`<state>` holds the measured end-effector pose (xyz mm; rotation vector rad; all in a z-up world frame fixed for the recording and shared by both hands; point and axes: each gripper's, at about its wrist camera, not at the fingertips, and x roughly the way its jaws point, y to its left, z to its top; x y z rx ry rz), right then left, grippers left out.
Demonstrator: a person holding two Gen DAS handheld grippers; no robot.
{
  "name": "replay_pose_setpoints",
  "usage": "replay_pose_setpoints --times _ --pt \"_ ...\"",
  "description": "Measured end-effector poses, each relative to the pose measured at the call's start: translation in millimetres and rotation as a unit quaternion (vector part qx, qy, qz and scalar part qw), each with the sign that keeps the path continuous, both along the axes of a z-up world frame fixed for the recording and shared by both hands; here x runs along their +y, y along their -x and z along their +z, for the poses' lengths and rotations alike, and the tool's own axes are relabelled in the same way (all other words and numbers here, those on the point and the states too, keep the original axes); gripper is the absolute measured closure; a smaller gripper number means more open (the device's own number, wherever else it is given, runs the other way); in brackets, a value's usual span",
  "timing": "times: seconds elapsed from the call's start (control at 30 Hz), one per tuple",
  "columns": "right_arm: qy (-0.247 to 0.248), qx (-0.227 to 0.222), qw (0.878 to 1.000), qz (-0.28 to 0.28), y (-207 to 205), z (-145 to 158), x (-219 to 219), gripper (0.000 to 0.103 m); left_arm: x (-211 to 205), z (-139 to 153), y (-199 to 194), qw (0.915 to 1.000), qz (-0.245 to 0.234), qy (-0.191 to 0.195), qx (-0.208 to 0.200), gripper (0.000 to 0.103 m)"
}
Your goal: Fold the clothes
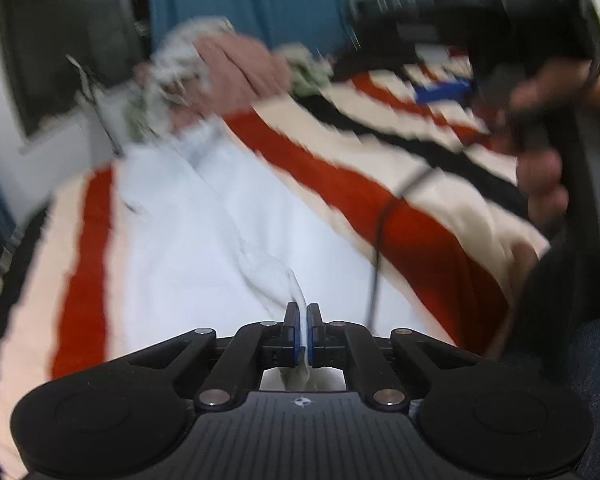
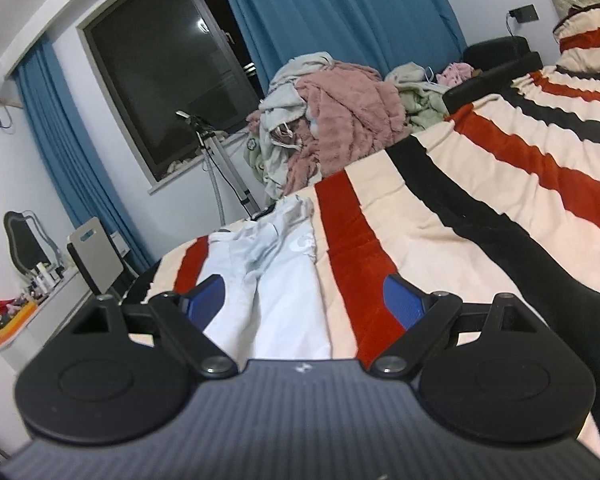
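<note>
White trousers (image 1: 204, 240) lie lengthwise on the striped bed blanket (image 1: 340, 184). My left gripper (image 1: 303, 320) is shut on the near hem of one trouser leg, with white cloth pinched between the blue pads. In the right wrist view the same trousers (image 2: 276, 272) lie flat, waistband at the far end. My right gripper (image 2: 304, 300) is open and empty, its blue pads spread either side of the trouser legs, just above them. The right gripper also shows blurred in the left wrist view (image 1: 444, 92), held by a hand.
A heap of pink, grey and green clothes (image 2: 332, 120) sits at the far edge of the bed. Blue curtains (image 2: 340, 12), a dark window (image 2: 168, 72) and a tripod stand (image 2: 224, 172) are behind. A dresser with small items (image 2: 32, 292) stands at left. A striped pillow (image 2: 592, 44) is far right.
</note>
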<state>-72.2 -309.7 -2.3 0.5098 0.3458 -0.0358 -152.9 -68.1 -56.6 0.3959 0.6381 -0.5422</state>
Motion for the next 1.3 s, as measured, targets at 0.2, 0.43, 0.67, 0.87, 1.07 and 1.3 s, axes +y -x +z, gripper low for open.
replay_pose_setpoints --times 0.2,0.43,0.67,0.87,1.07,1.3 --pt "-0.06 0.036 0.997 0.03 -9.4 -17.5 -9.4 0.015 37.4 11.6 -18.7 0.9914 0.017 0.094 0.089 0.056" --pt "-0.224 0.147 0.96 0.081 -37.7 -79.7 -17.7 0.027 118.0 18.0 -85.3 0.9413 0.163 0.238 0.175 0.036" --pt "-0.266 0.222 0.934 0.092 -38.8 -109.5 0.5 0.036 178.0 -29.8 -129.9 0.8665 0.288 0.293 0.283 0.033" --pt "-0.281 0.256 0.918 0.114 -32.7 -120.7 21.0 0.039 200.5 -47.0 -136.0 0.8198 0.282 0.366 0.338 0.031" --pt "-0.282 0.278 0.914 0.092 -10.1 -119.7 34.6 0.066 195.0 -43.5 -129.0 0.8324 0.255 0.341 0.355 0.057" --pt "-0.237 0.285 0.923 0.104 5.3 -104.3 47.6 0.094 205.0 -42.4 -114.0 0.8123 0.261 0.384 0.353 0.1"
